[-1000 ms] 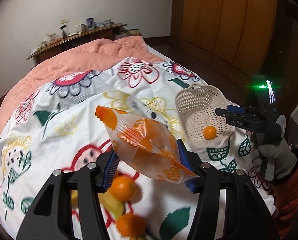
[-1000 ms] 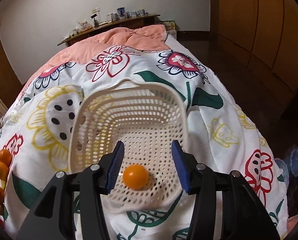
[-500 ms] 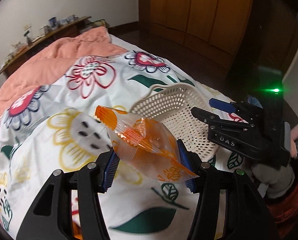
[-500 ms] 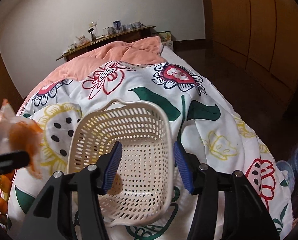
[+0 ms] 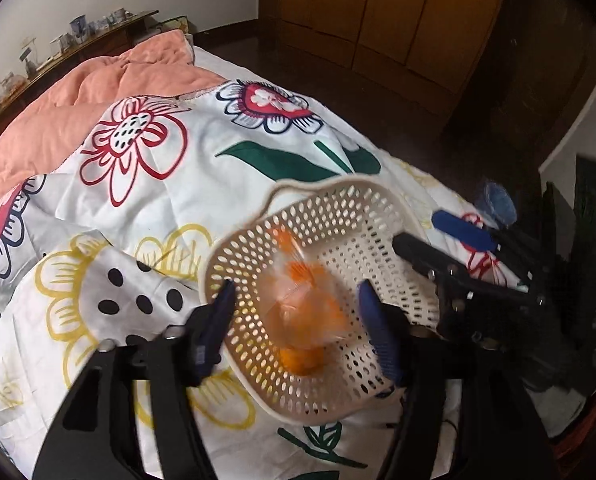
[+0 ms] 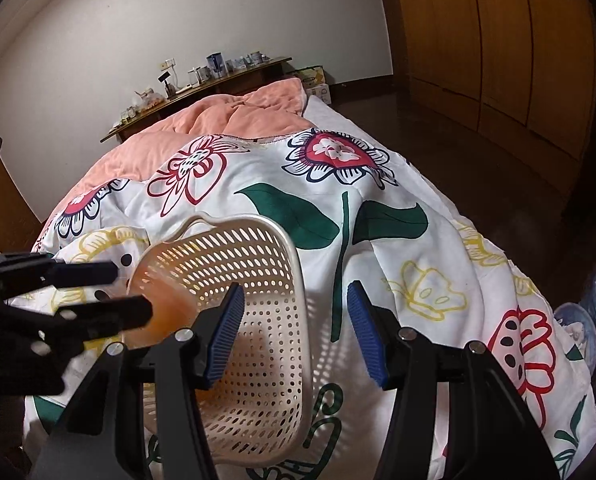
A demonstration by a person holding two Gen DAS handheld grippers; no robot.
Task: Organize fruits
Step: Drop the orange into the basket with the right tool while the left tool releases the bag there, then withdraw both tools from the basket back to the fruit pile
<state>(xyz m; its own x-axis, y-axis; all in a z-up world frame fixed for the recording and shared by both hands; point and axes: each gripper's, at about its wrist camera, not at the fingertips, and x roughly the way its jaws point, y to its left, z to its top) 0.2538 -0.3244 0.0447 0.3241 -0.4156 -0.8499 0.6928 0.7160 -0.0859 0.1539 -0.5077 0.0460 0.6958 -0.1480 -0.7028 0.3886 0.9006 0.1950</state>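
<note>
Half a second on, the left gripper (image 5: 293, 312) has swung from beside the white perforated basket (image 5: 241, 256) to directly over it, and its jaws, which were clamped on the orange packet (image 5: 302, 300), now stand spread with the packet blurred between them, seemingly dropping free. The packet, a clear wrapper with orange printing and something orange inside, hangs over the basket's middle, above a small orange fruit (image 5: 298, 360) near the basket's near wall. The right gripper (image 6: 295, 332), also parted and gripping nothing, hovers at the basket's right rim. The basket sits tilted on a soft floral duvet (image 5: 157, 184); a packet landing on the near edge could likely tip it, or slide out over the low rim, and the close grippers could knock it.
</note>
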